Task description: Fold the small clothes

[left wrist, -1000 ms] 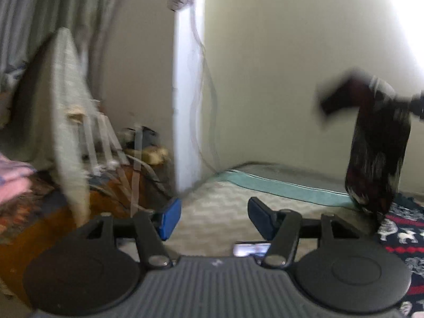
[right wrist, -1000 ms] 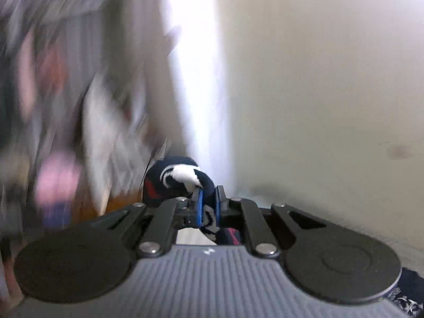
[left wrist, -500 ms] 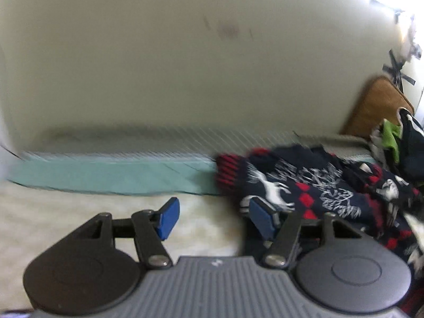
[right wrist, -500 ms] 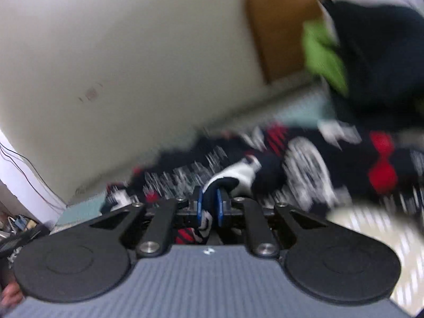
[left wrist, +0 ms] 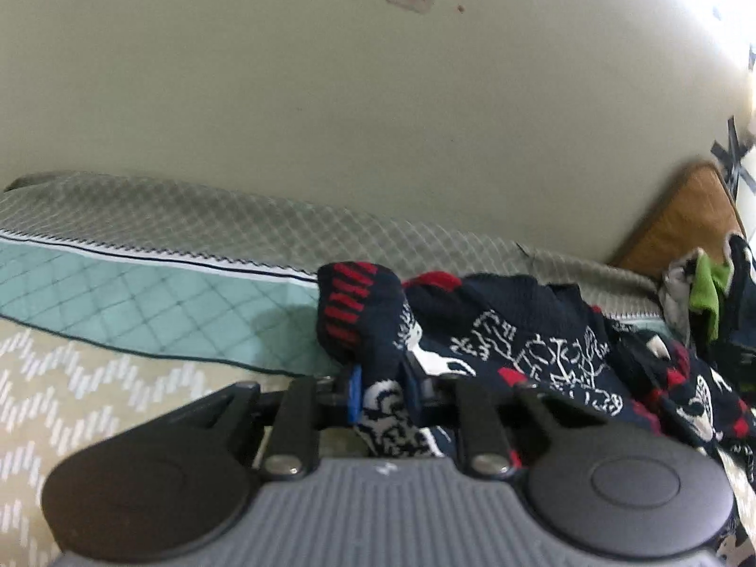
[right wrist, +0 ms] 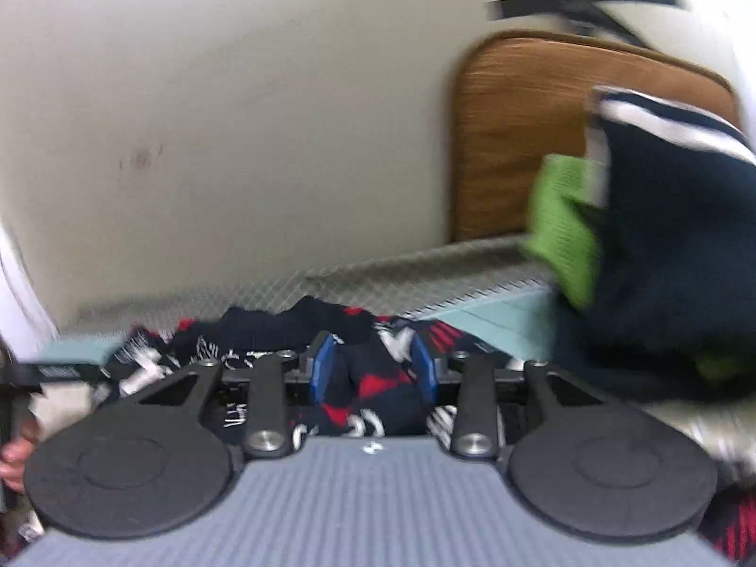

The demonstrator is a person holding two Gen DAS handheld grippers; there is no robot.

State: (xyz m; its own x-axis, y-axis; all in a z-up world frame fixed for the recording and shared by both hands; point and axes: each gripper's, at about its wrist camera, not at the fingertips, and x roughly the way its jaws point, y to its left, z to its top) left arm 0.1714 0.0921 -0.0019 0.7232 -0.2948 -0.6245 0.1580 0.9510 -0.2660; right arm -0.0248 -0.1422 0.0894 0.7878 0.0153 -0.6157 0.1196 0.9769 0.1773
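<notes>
We find the sweater (left wrist: 529, 354) crumpled on the bed (left wrist: 118, 312), its long axis running across the left view, red-striped cuff (left wrist: 349, 302) pointing left, body trailing right toward the clothes pile (left wrist: 708, 283). Knit is navy, with white deer and red diamonds; soft, bunched, no flat edges. The bed cover is quilted in diamonds, with a teal band and pale zigzag. The left gripper (left wrist: 380, 390) is closing, blue pads pinching a fold of knit. The right gripper (right wrist: 373, 371) is opening, sweater (right wrist: 373, 378) lying between its pads; we cannot tell whether they press it. A wooden headboard (right wrist: 519, 132) stands behind.
</notes>
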